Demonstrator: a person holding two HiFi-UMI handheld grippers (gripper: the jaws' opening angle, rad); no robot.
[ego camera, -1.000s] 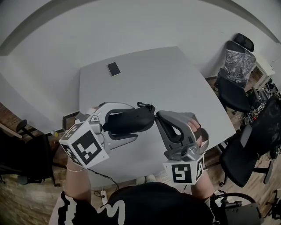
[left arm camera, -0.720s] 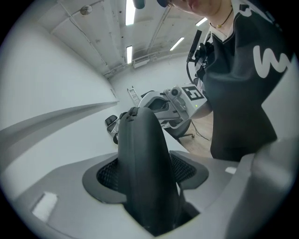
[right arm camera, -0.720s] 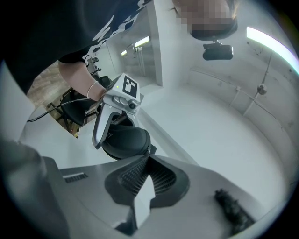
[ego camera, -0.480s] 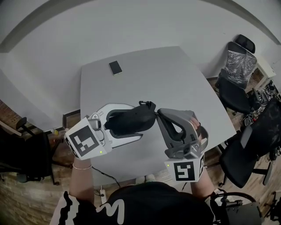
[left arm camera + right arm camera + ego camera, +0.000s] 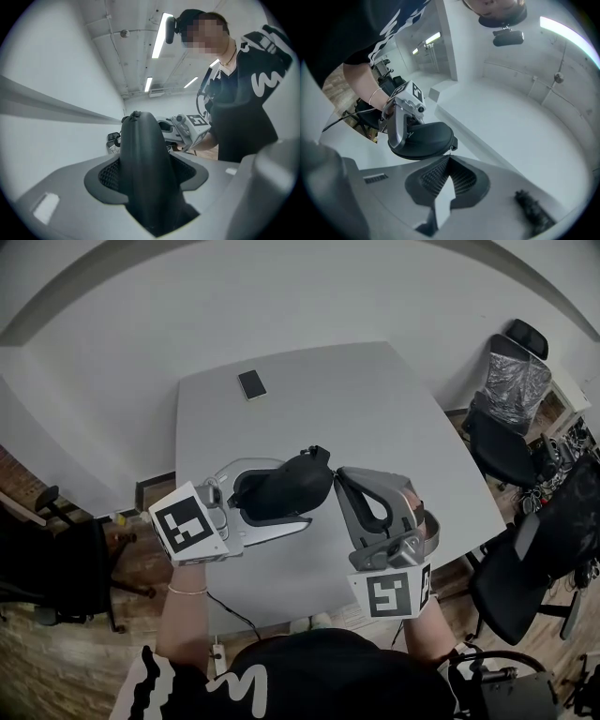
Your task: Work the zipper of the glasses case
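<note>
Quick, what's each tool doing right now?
Left tool: closed on the glasses case, which sits between its pads.
Right tool: closed, tips apparently pinching the zipper pull at the case's end.

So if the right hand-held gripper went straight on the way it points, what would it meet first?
The glasses case, its zipper end just beyond the closed jaw tips, held by the left hand-held gripper. Whether they already touch is unclear.
</note>
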